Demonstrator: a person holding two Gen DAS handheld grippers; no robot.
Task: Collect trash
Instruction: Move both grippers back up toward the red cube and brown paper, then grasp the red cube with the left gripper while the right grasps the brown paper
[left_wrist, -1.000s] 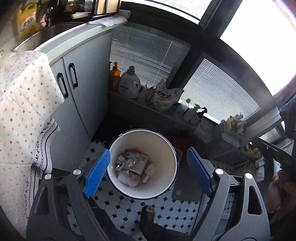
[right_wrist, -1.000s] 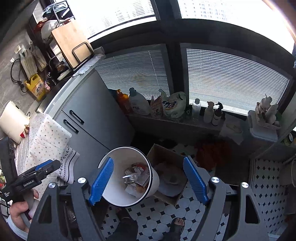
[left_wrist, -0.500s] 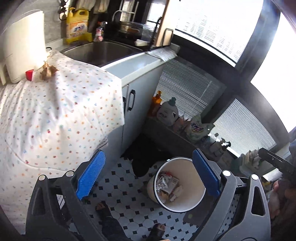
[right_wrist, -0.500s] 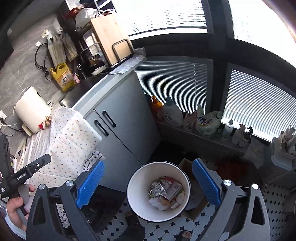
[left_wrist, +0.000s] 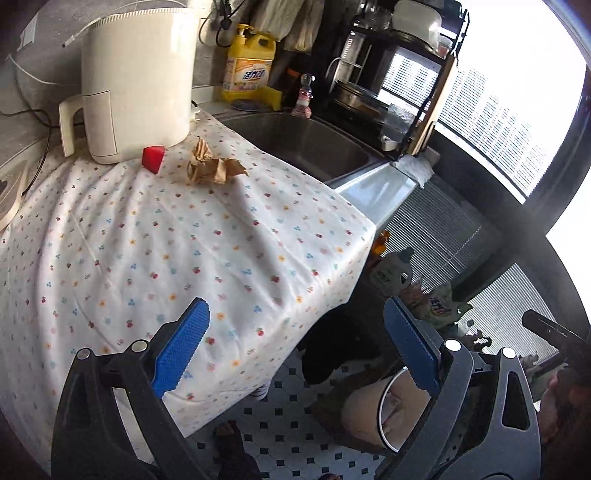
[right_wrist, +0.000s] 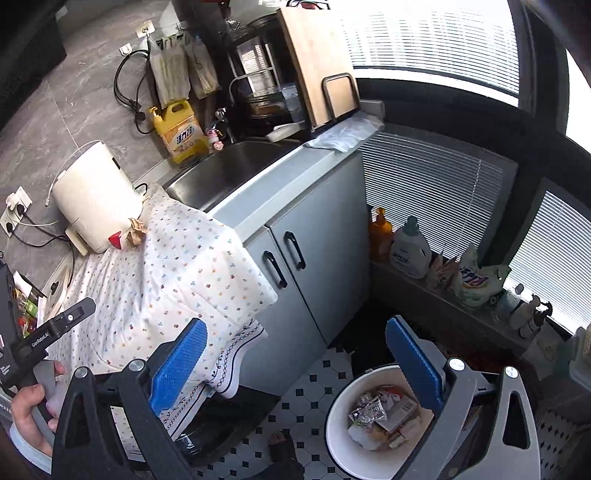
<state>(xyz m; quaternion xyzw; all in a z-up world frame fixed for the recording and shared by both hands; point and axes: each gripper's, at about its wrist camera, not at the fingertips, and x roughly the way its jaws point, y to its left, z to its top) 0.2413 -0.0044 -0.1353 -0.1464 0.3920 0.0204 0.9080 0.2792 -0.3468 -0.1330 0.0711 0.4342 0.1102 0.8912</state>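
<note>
Left wrist view: left gripper (left_wrist: 295, 347) spread wide, empty, over dotted white cloth (left_wrist: 177, 240). Crumpled brown paper scrap (left_wrist: 212, 168) lies beside small red block (left_wrist: 152, 158), by white kettle (left_wrist: 136, 77). Best approach: straddle scrap, pinch paper only, spare cloth.

Right wrist view: right gripper (right_wrist: 295, 362) spread, empty; white round bin (right_wrist: 340, 417), trash inside, on floor.

The right gripper (right_wrist: 295, 360) hangs wide apart and empty above the trash-filled white bin (right_wrist: 341, 402), right of the floral cloth (right_wrist: 177, 266).
</note>
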